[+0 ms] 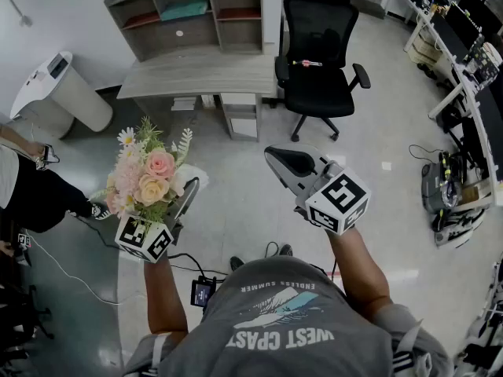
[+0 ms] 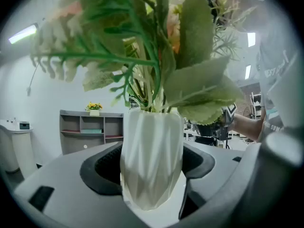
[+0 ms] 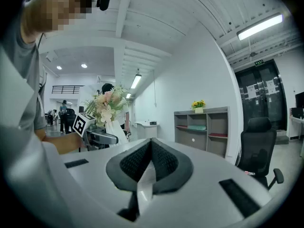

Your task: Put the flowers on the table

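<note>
A bouquet of pink, peach and white flowers (image 1: 149, 177) stands in a white faceted vase (image 2: 152, 160). My left gripper (image 1: 178, 190) is shut on that vase, its jaws spread wide round the vase's sides, and holds it upright in the air above the floor. In the left gripper view, green leaves (image 2: 194, 80) fill the upper part. My right gripper (image 1: 275, 159) is shut with nothing in it, level with the left one and to its right. The right gripper view shows its pads (image 3: 142, 163) pressed together and the flowers (image 3: 107, 103) off to the left. The grey table (image 1: 200, 73) lies ahead.
A grey shelf unit (image 1: 192, 10) stands on the table's far side. A black office chair (image 1: 318, 45) sits to the table's right. A white machine (image 1: 59, 89) stands at the left, with a person's dark sleeve (image 1: 31, 195) nearby. Desks with equipment (image 1: 460, 45) line the right wall.
</note>
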`<state>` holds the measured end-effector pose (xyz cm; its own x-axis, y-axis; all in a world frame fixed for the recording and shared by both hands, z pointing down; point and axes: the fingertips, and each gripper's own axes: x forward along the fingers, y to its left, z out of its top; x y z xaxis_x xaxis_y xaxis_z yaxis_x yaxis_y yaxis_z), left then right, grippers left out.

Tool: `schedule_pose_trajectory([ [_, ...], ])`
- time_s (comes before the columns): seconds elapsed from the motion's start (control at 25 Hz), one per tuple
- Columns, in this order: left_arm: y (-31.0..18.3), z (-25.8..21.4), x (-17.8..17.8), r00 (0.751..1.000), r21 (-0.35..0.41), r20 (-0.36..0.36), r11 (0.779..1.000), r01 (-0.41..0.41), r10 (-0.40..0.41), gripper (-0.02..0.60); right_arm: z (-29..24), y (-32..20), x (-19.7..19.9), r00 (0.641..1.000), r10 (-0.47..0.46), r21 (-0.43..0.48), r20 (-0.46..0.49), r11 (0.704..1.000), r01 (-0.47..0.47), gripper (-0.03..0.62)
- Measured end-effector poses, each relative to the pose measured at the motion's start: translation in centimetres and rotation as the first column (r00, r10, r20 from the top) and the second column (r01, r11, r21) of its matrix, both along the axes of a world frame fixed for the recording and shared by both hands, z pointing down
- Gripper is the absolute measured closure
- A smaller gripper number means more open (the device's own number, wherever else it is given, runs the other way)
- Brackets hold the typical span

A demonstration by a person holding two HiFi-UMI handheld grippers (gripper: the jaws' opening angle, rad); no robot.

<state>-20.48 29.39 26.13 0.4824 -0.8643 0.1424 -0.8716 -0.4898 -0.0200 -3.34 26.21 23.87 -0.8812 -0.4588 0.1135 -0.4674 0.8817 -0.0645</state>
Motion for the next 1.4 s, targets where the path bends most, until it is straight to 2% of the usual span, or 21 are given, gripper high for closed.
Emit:
schedule_pose_trajectory([
  [0.56,-1.6,0.6,5.4,0.999,-0.012,0.025,0.999,0.034,-0.033,0.224,0.8,-2.0,5.2,0.999,-0.036,-0.001,0.009,0.999,0.036,0.568],
  [0.8,-1.7,1.0,7.2,0.998,-0.014,0.032,0.999,0.051,-0.051,0.224,1.5,-2.7,7.0,0.998,-0.051,-0.007,0.044,0.999,0.051,0.566],
  [1.04,-2.7,1.5,8.2,0.999,-0.045,0.033,0.999,0.031,-0.03,0.224,2.5,-3.3,8.2,0.999,-0.024,-0.055,0.045,0.998,0.027,0.565],
  [1.4,-6.4,3.0,8.6,0.998,-0.068,0.013,0.996,-0.054,0.055,0.224,4.3,-5.7,8.7,0.997,0.069,-0.1,0.02,0.993,-0.066,0.565],
])
